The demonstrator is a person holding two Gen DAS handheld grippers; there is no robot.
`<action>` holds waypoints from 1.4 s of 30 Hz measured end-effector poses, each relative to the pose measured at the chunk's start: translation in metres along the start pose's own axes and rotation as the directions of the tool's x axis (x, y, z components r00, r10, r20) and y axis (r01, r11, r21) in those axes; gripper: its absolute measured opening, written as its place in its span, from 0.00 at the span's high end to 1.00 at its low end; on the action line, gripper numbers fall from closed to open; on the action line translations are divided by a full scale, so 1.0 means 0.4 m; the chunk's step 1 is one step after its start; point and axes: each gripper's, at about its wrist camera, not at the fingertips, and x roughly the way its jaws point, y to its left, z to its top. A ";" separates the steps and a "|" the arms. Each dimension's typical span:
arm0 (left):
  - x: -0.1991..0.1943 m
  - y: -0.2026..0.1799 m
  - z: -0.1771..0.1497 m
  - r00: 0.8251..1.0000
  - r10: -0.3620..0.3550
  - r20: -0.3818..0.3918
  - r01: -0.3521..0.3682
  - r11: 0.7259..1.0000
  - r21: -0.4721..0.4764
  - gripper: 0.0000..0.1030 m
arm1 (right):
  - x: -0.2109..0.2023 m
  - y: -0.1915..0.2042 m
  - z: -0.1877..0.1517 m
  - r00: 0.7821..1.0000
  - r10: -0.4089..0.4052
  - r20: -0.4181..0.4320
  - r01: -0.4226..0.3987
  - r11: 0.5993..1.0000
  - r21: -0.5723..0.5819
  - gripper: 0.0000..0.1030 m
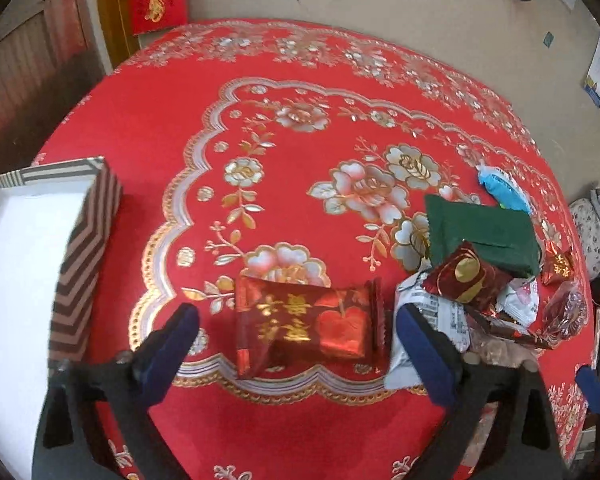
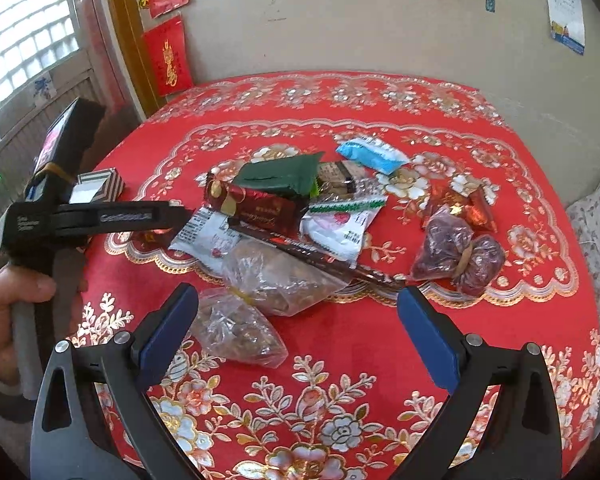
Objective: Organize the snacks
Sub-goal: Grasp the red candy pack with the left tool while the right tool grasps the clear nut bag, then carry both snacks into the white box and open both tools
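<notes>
Gleaming red foil snack packet [image 1: 306, 326], gold lettering

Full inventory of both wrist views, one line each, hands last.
tablecloth: 1, red with floral print, covers the table
striped box: 1, brown and white, open, left table edge
red packet: 1, red with gold print, between the left fingers, apart from the pile
green packet: 1, dark green, atop the pile
blue packet: 1, light blue, behind the pile
clear bags: 2, brownish contents, nearest the right gripper
dark red bags: 2, tied, right of the pile
left gripper: 1, black, open around the red packet
right gripper: 1, black, open, empty
hand: 1, gripping the left handle
</notes>
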 end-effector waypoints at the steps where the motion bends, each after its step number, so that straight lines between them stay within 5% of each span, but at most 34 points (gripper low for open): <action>1: 0.003 -0.002 0.000 1.000 0.002 -0.010 -0.002 1.000 0.001 0.15 | 0.003 0.002 -0.002 1.000 0.009 -0.007 -0.009 1.000 0.002 0.02; 8: -0.007 -0.005 0.003 1.000 -0.017 0.014 0.017 1.000 0.018 0.41 | 0.043 0.040 -0.009 0.997 0.042 -0.059 -0.042 0.999 -0.001 0.02; 11: -0.005 -0.007 0.002 0.999 -0.025 0.022 0.024 0.999 0.031 0.44 | 0.076 0.058 0.000 0.996 0.031 -0.082 -0.032 0.999 -0.006 0.03; 18: -0.019 0.007 -0.016 0.999 -0.038 0.024 0.037 0.999 0.040 0.49 | 0.133 0.057 -0.007 0.990 0.048 -0.134 -0.050 0.999 -0.010 0.49; 21: -0.029 0.019 -0.024 0.998 -0.051 0.026 0.051 0.998 0.023 0.50 | 0.119 0.058 -0.014 0.991 0.037 -0.125 -0.042 0.998 -0.042 0.59; 34: -0.178 0.080 -0.054 0.990 -0.082 0.117 0.080 0.997 0.024 0.50 | 0.021 0.139 -0.003 0.988 0.142 -0.056 -0.147 0.983 -0.108 0.64; 42: -0.237 0.209 -0.049 0.986 0.000 0.167 0.005 1.000 -0.030 0.50 | 0.032 0.282 0.056 0.976 0.212 -0.040 -0.216 0.957 -0.192 0.64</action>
